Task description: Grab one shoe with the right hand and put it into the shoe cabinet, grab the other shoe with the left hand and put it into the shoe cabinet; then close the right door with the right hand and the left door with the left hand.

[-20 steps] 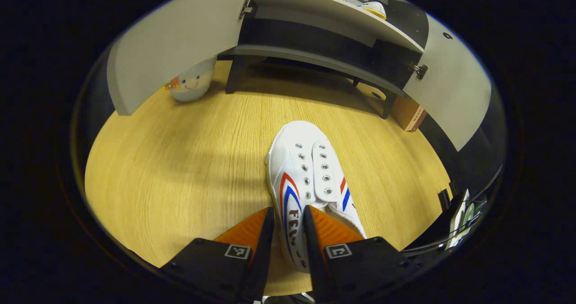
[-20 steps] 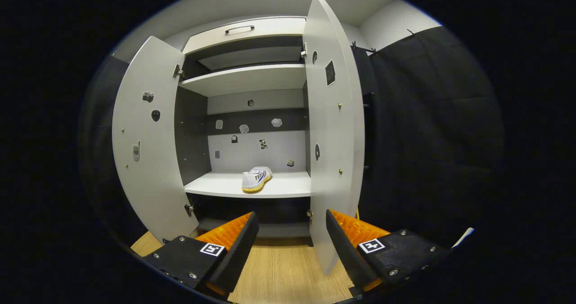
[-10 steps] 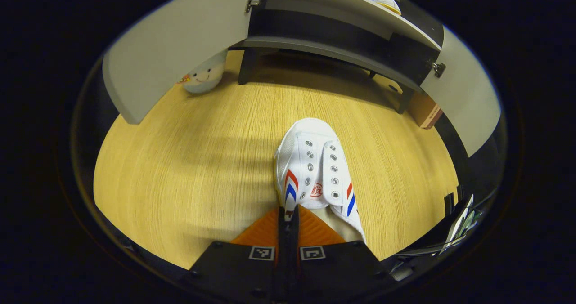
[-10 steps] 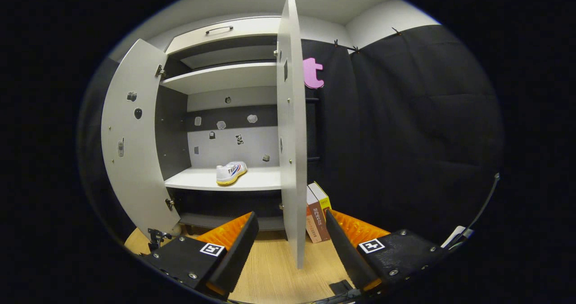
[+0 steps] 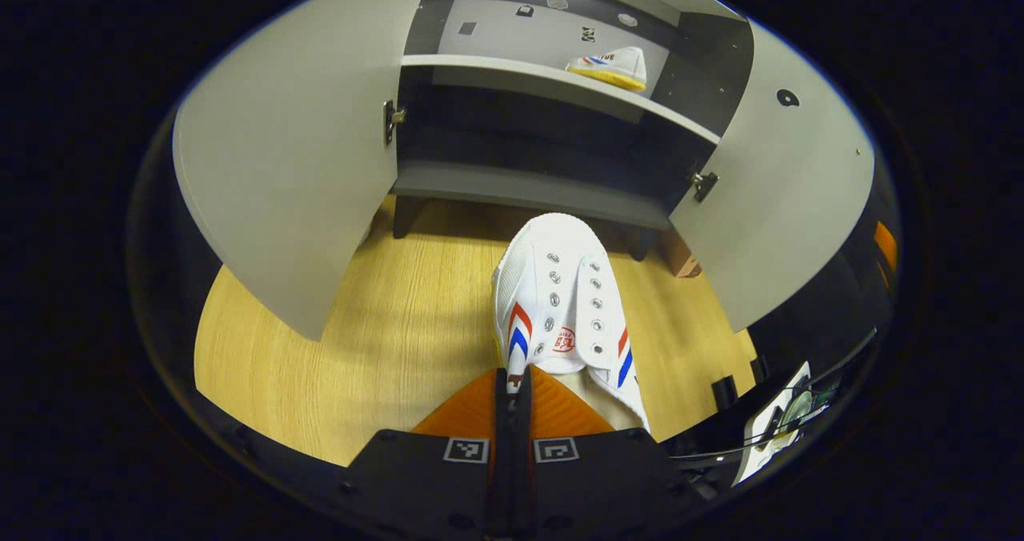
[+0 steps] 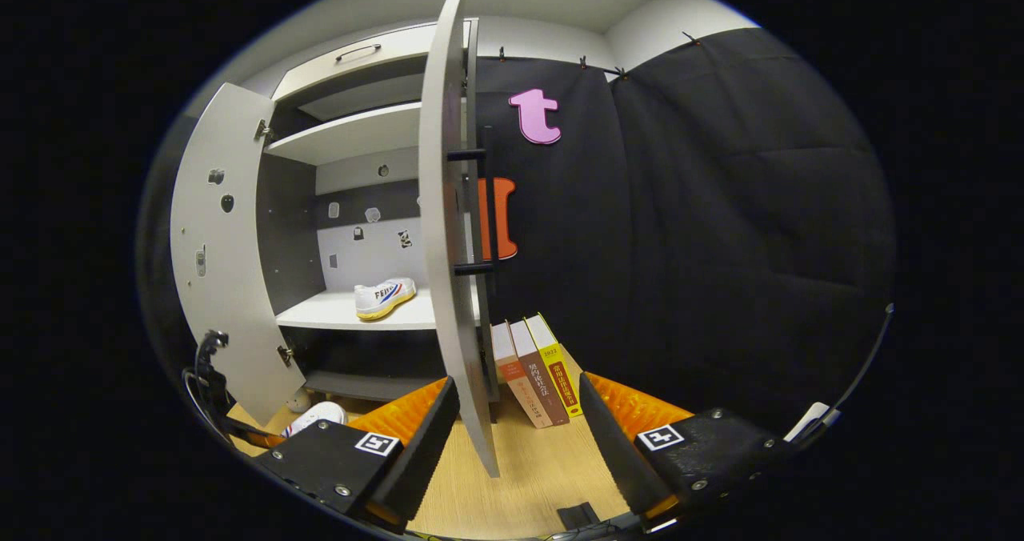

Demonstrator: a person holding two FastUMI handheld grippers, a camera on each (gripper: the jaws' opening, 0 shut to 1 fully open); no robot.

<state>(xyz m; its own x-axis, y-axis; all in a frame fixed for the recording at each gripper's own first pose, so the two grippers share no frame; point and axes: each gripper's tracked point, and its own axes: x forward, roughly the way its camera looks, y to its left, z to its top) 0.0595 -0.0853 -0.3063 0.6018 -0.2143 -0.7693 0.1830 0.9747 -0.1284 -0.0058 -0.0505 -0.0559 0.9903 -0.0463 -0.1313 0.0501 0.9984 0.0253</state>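
One of two shoes shelved; second in the left jaws, both doors open.

One white canvas sneaker with red and blue stripes (image 6: 385, 297) sits on the grey cabinet's middle shelf (image 6: 336, 315), toward its right side. Its twin, the second white striped sneaker (image 5: 560, 309), is pinched at the collar edge by the left gripper (image 5: 512, 385), jaws nearly closed on the fabric, toe pointing at the cabinet above the wood-grain floor (image 5: 384, 341). Right gripper (image 6: 516, 413) hangs with jaws wide apart, holding nothing, near the edge of the grey right door (image 6: 448, 229). Grey left door (image 5: 288, 173) also stands open. Left to do, by my read: shelve the second shoe, then shut right door, then left door. Roughly halfway.
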